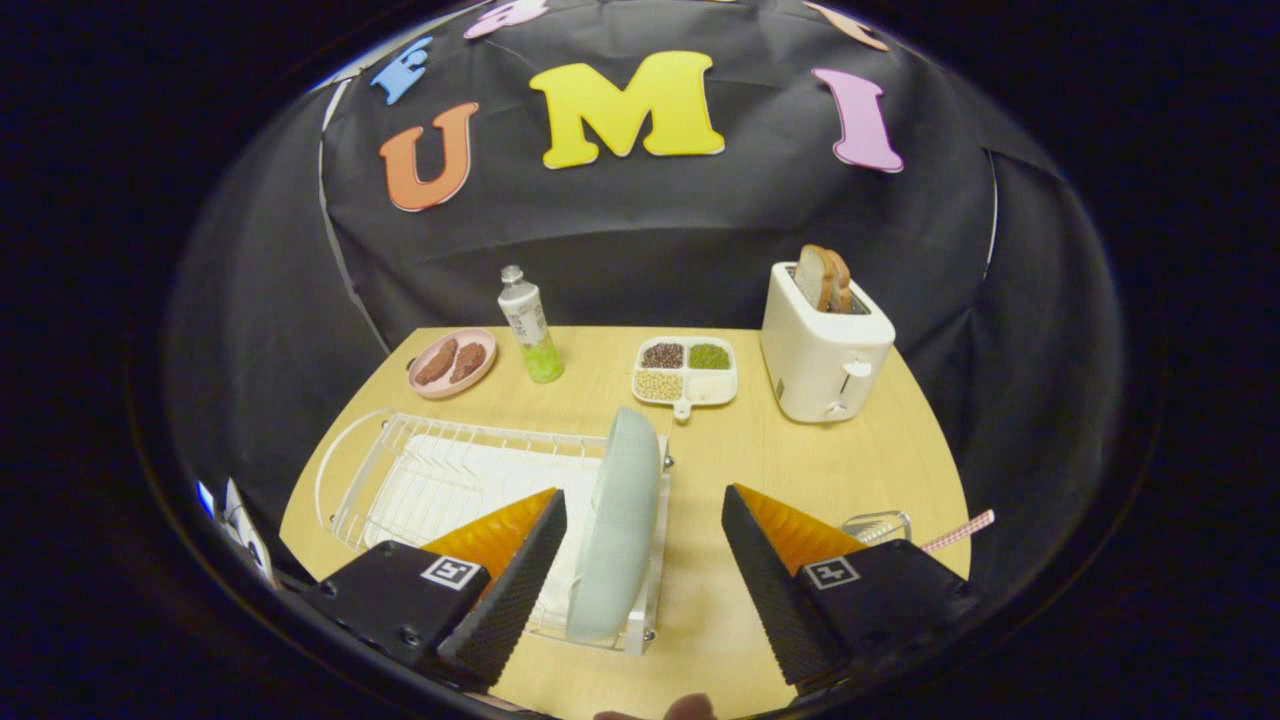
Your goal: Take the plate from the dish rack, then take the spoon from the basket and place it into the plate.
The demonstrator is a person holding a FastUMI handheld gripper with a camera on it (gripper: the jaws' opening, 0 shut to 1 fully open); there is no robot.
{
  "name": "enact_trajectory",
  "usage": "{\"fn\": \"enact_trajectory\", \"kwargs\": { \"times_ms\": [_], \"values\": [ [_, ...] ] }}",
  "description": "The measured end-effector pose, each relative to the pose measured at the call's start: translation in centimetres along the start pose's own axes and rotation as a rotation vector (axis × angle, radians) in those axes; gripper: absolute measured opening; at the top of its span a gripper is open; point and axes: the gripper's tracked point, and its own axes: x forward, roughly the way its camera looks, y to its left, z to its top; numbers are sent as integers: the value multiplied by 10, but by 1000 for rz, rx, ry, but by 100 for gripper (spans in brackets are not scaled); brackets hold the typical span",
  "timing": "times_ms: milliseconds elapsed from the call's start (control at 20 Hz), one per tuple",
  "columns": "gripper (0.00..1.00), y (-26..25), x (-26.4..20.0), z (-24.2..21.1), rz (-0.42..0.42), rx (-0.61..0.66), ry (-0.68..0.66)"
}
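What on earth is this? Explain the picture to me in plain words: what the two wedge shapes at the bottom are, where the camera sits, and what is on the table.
No robot arm here: a person carries a handheld gripper, and the camera rides on it, looking forward along its two fingers. Those are the wedges. They stand open and hold nothing.

On the wooden table sits a white wire dish rack. A pale plate stands on edge in the rack's near end, between the fingers, closer to the left one. Neither finger touches it.

Beyond the rack: a pink dish with two brown pieces, a bottle, a divided tray of beans and grains, and a white toaster with bread sticking up. By the right finger is a small wire basket with a striped handle poking out, likely the spoon.
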Motion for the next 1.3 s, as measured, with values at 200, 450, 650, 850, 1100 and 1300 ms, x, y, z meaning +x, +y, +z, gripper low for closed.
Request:
{"fn": "enact_trajectory", "kwargs": {
  "times_ms": [200,450,650,850,1100,1300],
  "values": [
    [92,6,27,0,-13,39,71],
    [77,17,38,-11,-41,76,149],
    [43,18,32,-16,-112,86,184],
    [40,16,18,-12,-167,100,202],
    [40,9,-2,-5,-228,84,202],
    [34,24,-32,11,-177,56,123]
  ]
}}
